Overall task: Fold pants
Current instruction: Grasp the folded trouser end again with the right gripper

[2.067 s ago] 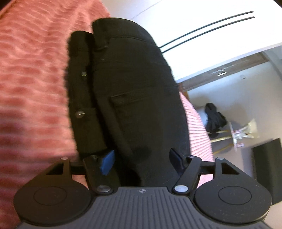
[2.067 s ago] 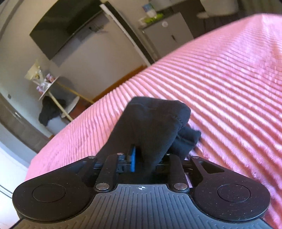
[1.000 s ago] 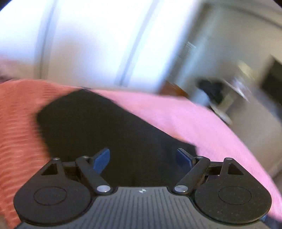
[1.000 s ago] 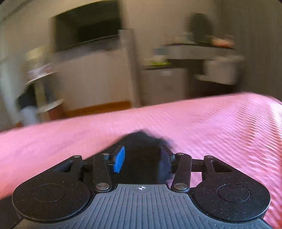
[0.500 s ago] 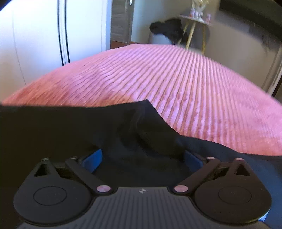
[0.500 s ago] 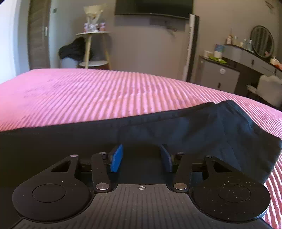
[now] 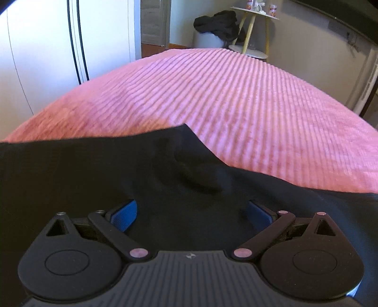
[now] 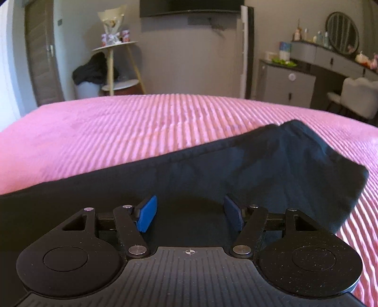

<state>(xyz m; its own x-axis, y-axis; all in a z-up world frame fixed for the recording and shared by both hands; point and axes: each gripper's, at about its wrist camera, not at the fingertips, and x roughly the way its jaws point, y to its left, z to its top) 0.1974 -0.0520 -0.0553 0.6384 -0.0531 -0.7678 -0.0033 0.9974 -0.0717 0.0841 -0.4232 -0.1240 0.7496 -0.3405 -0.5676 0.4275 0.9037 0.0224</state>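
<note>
Black pants [image 7: 70, 179] on pink ribbed bedspread [image 7: 236, 99]

- left claw [image 7: 191, 210]: black body, ribbed grey centre plate with small cross mark, round side discs, silver pivot screws, blue pads [image 7: 124, 213]
- right claw [image 8: 190, 212]: same build, blue pads [image 8: 147, 213]

I counted one pair of black fabric pants [image 8: 271, 165] on one ribbed pink bedspread [image 8: 141, 127], beneath my two grippers.

Pink ribbed bed cover [image 8: 146, 122] seen below; side table [image 8: 118, 68], dark clothes heap [image 8: 92, 68], wall TV [image 8: 189, 6], round mirror [image 8: 341, 34] behind.
</note>
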